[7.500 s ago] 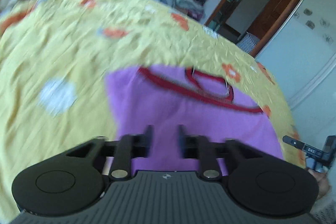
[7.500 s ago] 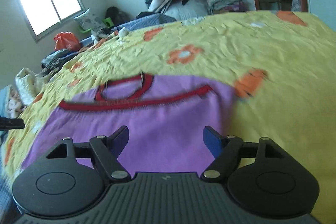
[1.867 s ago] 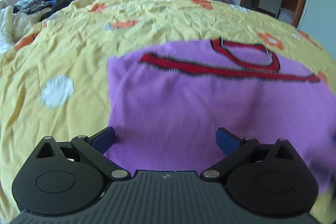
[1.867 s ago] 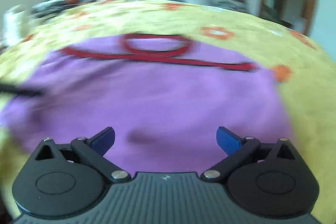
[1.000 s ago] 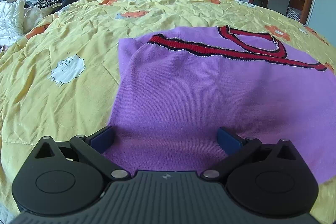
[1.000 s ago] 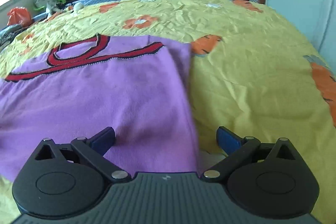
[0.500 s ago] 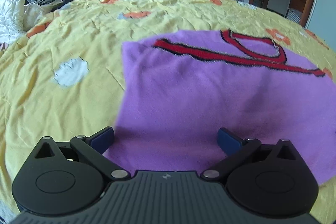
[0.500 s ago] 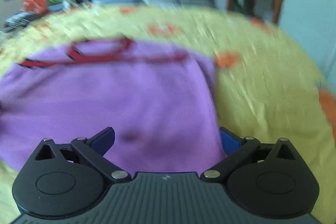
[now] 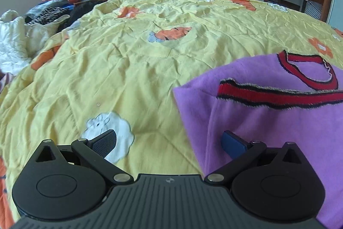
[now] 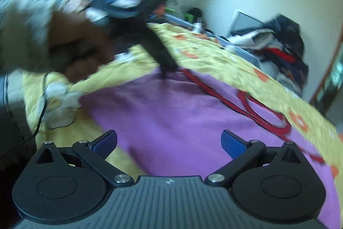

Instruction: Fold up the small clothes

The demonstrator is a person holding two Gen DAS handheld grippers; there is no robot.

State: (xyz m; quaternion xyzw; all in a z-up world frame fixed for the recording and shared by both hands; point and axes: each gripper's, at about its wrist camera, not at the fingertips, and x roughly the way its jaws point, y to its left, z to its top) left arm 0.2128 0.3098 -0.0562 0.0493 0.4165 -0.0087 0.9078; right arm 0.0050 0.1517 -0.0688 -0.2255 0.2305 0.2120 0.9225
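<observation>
Both tongs are spread wide and hold nothing. Left tongs [image 9: 169, 142] hover low over the left side edge of the purple sweater [image 9: 278, 121], one finger over the knit, the other over the yellow bedspread [image 9: 128, 57] beside a white sheep patch [image 9: 111, 132]. So the edge sits right between the fingers, not yet pinched.

Right tongs [image 10: 169, 143] hang over the sweater's body, and that view is badly blurred. A hand [image 10: 70, 53] gripping the other tool shows at the far-left side of the sweater there.

The sweater lies flat on the bed, red trim [image 9: 278, 96] and neckline toward the far side of the garment, with its left side already doubled over into a thick edge.

My read: the step is taking hold of that left side to carry it across. To do it well, the left tongs should drop until the lower finger slides under both layers at the edge, then close firmly; knit this soft slips if only the top layer is caught. The right tongs ought to steady the sweater's middle or take a matching point nearer the hem, so the fold line runs straight from the red trim down. Lift low, sweep across, keep the bedspread out of the pinch.
</observation>
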